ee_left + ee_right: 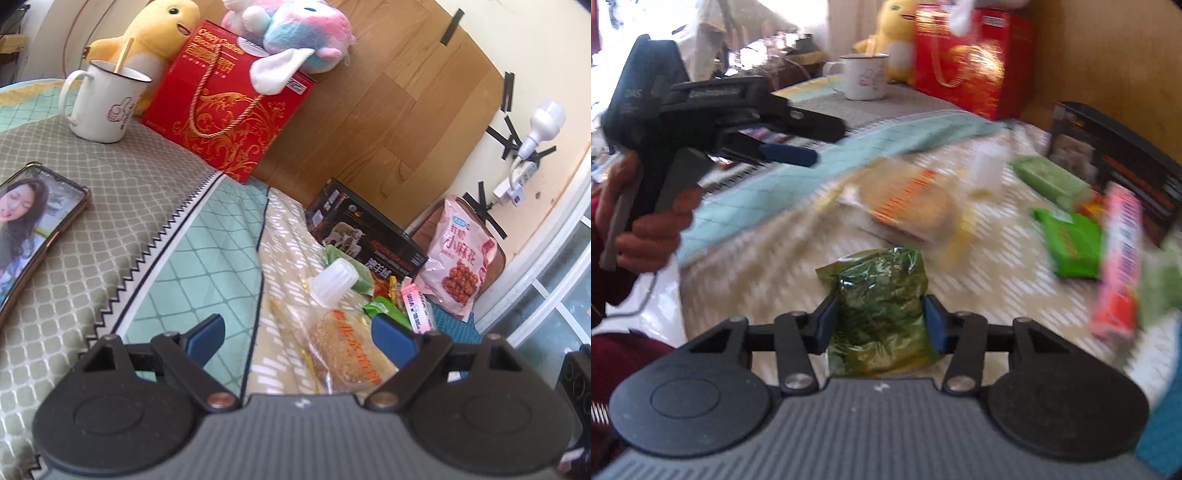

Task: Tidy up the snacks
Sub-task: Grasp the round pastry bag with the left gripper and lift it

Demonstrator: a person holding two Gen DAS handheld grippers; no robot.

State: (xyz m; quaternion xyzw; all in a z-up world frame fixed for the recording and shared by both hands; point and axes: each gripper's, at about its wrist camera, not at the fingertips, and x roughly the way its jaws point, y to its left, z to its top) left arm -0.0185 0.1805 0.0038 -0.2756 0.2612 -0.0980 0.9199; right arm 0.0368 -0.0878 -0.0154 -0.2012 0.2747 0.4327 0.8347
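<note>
**Green packet sits between right jaws; left gripper spread over the bed**

The right gripper (pixel 880 323) has its blue pads either side of a crinkly dark-green cellophane snack packet (pixel 879 295) lying on the cream patterned bedspread (pixel 768 273), near the bed's near edge. Pads look apart from the wrapper, jaws part-open w/ packet in the gap; not gripped as far as the view shows.

The left gripper (pixel 301 341) is spread wide and grasps nothing. Under its right pad lies a clear-wrapped round sesame cake w/ orange lettering (pixel 345 354). Beyond it: a white ribbed plastic cup (pixel 334 280), a bright-green snack pack (pixel 1071 243), a pink stick-shaped box (pixel 1119 258), and a pink bag of fried dough twists (pixel 458 258) toward the bed's far corner by the wall.
</note>
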